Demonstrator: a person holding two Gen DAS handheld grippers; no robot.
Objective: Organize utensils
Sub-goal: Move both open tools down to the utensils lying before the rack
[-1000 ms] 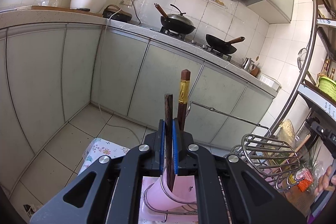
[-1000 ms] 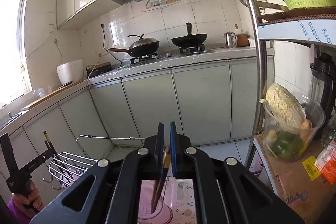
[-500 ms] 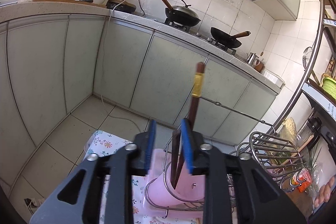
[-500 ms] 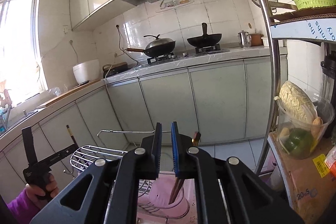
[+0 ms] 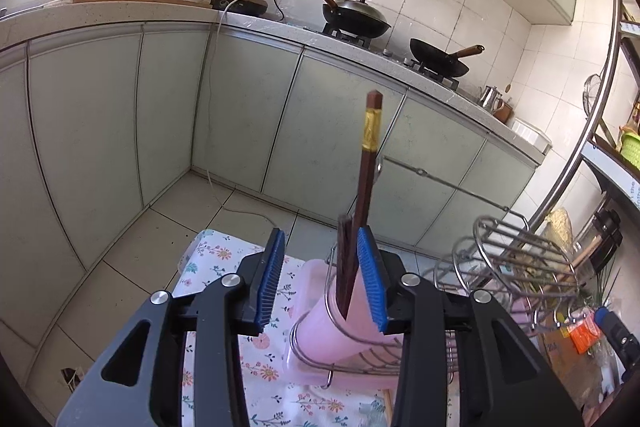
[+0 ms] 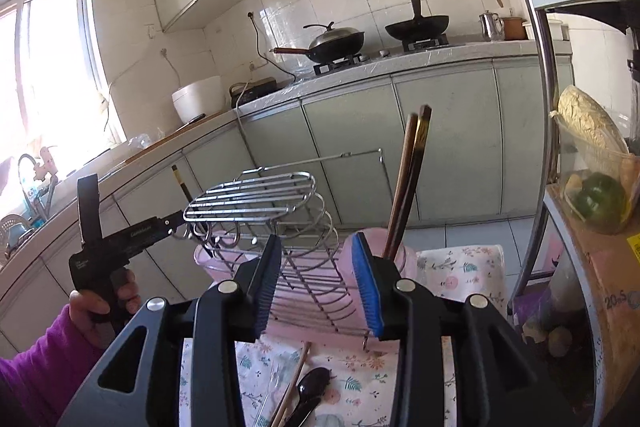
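In the left wrist view my left gripper (image 5: 322,277) is open; two dark brown chopsticks (image 5: 362,195) with a gold band stand in a pink cup (image 5: 332,327) in the wire rack, leaning by the right pad. In the right wrist view my right gripper (image 6: 318,281) is open and empty; two chopsticks (image 6: 408,183) stand in the pink cup (image 6: 404,255) at the rack's right end. The left gripper shows there too (image 6: 176,223), by another chopstick (image 6: 182,185). A black spoon (image 6: 310,387) and a loose chopstick (image 6: 292,387) lie on the floral cloth.
A steel wire dish rack (image 6: 272,227) stands on the floral-cloth table (image 5: 224,267). Kitchen cabinets and a stove with two woks (image 5: 356,17) lie beyond. A metal shelf pole (image 6: 536,67) and a tub of vegetables (image 6: 592,179) are at the right.
Both grippers have opened and let go of their chopsticks, which now stand in the pink cups. Both grippers have pulled back and up from the rack.
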